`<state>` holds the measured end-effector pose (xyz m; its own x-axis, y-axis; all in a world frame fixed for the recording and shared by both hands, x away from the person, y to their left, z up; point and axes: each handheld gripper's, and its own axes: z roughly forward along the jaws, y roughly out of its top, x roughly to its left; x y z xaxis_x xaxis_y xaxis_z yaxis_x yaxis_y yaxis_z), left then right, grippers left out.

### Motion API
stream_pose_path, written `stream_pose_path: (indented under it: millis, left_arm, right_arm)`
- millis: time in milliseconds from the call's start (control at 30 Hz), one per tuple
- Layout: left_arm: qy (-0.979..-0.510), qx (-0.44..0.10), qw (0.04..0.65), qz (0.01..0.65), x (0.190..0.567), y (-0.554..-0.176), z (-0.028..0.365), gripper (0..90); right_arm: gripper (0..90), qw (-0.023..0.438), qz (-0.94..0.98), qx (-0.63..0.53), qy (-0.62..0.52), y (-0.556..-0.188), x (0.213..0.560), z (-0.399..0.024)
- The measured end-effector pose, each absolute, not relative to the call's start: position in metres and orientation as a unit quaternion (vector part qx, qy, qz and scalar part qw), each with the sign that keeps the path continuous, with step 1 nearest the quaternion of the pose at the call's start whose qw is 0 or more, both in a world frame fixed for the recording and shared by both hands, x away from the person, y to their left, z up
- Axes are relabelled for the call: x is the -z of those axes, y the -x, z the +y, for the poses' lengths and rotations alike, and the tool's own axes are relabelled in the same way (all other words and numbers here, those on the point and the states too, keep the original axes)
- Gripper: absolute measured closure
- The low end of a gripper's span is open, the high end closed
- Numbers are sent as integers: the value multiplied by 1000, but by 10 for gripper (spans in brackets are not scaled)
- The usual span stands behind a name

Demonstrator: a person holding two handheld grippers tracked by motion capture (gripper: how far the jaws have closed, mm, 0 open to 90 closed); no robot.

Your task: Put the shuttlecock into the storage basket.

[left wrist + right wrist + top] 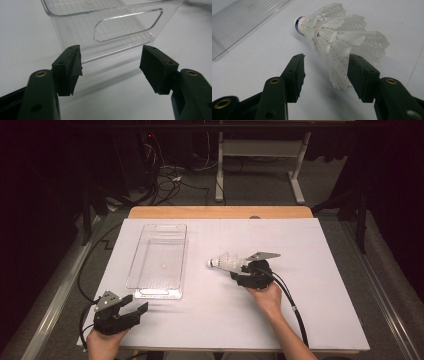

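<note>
My right tool (325,72) stands open around the white feathered shuttlecock's (337,37) skirt; I'd squeeze gently, sparing feathers.

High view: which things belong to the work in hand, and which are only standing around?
Belonging to the work:
- shuttlecock, lying at the right gripper
- clear plastic bin
- left gripper, open near the bin

Standing around:
- white table legs
- floor cables
</note>
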<state>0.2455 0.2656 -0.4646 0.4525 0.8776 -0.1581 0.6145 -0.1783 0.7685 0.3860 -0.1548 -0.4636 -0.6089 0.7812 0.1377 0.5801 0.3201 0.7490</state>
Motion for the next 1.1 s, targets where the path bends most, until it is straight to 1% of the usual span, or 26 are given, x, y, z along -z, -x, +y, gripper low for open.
stream_pose_path:
  millis: [533,900,1100]
  left_arm:
    - [-751,-162,403,497,464,-246,264,344]
    - [-751,-163,403,497,464,-246,264,344]
    - [-751,-162,402,499,465,-247,264,344]
  right_arm:
    - [484,138,804,-403,-416,-389,463,-157]
    - [501,128,797,-413,-422,-395,468,-153]
    - [516,124,797,-410,-425,-396,465,-155]
